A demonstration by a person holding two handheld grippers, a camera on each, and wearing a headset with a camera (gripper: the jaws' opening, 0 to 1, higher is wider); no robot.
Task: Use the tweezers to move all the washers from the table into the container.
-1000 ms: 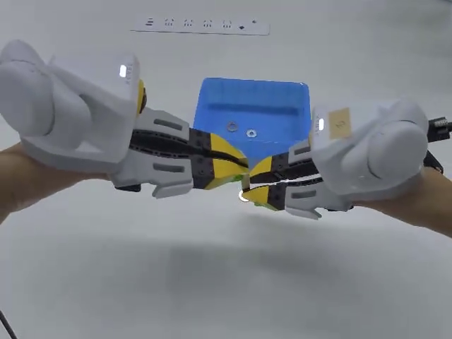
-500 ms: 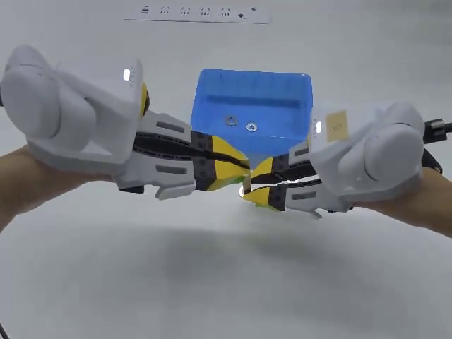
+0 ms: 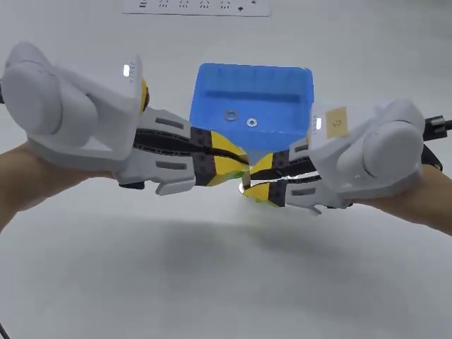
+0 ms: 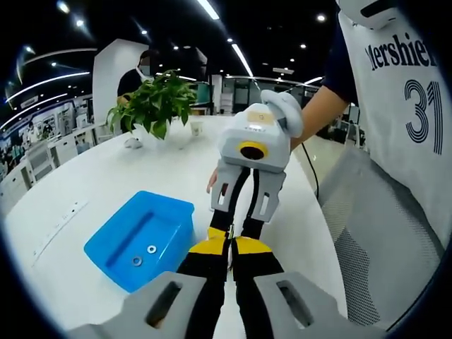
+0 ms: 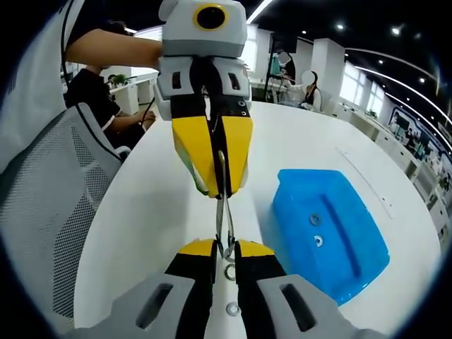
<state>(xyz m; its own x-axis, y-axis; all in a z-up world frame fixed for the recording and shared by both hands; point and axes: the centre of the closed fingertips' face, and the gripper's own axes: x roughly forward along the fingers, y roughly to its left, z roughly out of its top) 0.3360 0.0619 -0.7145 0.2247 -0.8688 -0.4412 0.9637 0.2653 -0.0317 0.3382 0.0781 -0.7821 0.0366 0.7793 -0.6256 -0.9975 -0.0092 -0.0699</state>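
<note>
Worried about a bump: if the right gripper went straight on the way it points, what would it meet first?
Most likely the left gripper: it faces the right gripper tip to tip, with the tweezers bridging the short gap between them. Depth is hard to judge.

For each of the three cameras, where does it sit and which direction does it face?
Head view: on the person's head, facing forward and down; both forearms show, the left gripper and right gripper tip to tip before the blue container.
Left gripper view: on the left gripper, facing along its jaws at the right gripper; the person's arm and jersey behind.
Right gripper view: on the right gripper, facing the left gripper; tweezers run between them.
Shared: both gripper views show the blue container, on opposite sides.
</note>
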